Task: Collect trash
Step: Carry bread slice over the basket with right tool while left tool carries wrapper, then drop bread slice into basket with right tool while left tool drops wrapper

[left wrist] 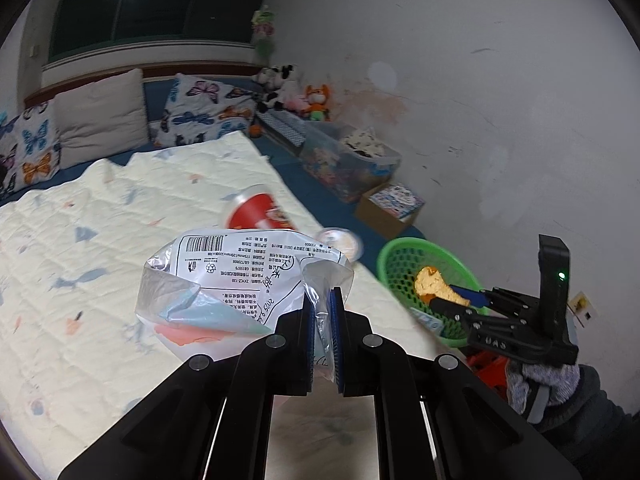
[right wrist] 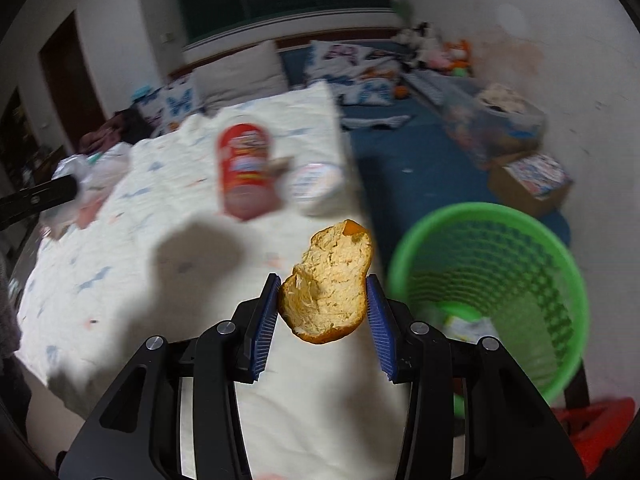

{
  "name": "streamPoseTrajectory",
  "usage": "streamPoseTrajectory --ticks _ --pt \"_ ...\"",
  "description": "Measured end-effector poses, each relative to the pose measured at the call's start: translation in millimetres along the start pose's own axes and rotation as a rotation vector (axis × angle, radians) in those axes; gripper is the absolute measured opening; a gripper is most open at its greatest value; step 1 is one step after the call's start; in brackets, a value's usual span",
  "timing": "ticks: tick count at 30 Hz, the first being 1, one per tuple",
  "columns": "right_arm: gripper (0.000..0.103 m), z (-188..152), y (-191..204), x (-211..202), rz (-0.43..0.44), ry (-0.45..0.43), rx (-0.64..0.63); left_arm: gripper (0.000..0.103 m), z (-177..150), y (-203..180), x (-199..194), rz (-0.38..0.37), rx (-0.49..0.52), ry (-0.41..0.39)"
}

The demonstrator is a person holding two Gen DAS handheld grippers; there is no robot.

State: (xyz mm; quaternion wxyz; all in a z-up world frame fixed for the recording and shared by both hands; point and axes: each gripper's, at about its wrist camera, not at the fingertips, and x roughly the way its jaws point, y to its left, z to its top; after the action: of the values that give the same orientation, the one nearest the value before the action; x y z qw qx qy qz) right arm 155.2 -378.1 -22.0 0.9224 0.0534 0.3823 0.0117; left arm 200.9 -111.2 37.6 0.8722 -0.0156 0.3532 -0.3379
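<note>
My left gripper (left wrist: 322, 300) is shut on a crumpled clear plastic bag (left wrist: 236, 280) with printed text, held above the pale quilt (left wrist: 100, 248). My right gripper (right wrist: 322, 284) is shut on a piece of orange peel (right wrist: 330, 280), pith side facing the camera, just left of the green mesh wastebasket (right wrist: 496, 280). In the left wrist view the right gripper (left wrist: 460, 300) holds the peel (left wrist: 436, 286) over the wastebasket (left wrist: 404, 260). A red cylindrical can (right wrist: 244, 168) and a white round tub (right wrist: 316, 188) lie on the quilt. The left gripper's finger and bag (right wrist: 80, 184) show at the far left.
The wastebasket holds a scrap of paper (right wrist: 468, 326) at its bottom. A cardboard box (right wrist: 536, 184) and a clear storage bin (left wrist: 348, 160) stand along the white wall. Pillows (left wrist: 100, 116) and plush toys (left wrist: 296, 92) line the far end. A red stool (right wrist: 596, 428) sits at lower right.
</note>
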Motion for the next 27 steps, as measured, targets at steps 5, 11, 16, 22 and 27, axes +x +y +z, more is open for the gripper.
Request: streamPoseTrajectory --ticks 5,11,16,22,27 --pt "0.044 -5 -43 -1 -0.06 0.009 0.053 0.008 11 -31 15 -0.041 0.038 0.007" --pt "0.046 -13 -82 5 -0.086 0.023 0.126 0.008 20 -61 34 -0.075 0.079 0.023" --pt "0.048 -18 -99 7 -0.089 0.024 0.164 0.008 28 -82 47 -0.097 0.106 0.033" --pt "0.056 -21 -117 2 -0.08 0.009 0.2 0.008 36 -110 67 -0.122 0.138 0.053" --pt "0.059 -23 -129 -9 -0.088 -0.011 0.22 0.008 39 -130 87 -0.167 0.143 0.083"
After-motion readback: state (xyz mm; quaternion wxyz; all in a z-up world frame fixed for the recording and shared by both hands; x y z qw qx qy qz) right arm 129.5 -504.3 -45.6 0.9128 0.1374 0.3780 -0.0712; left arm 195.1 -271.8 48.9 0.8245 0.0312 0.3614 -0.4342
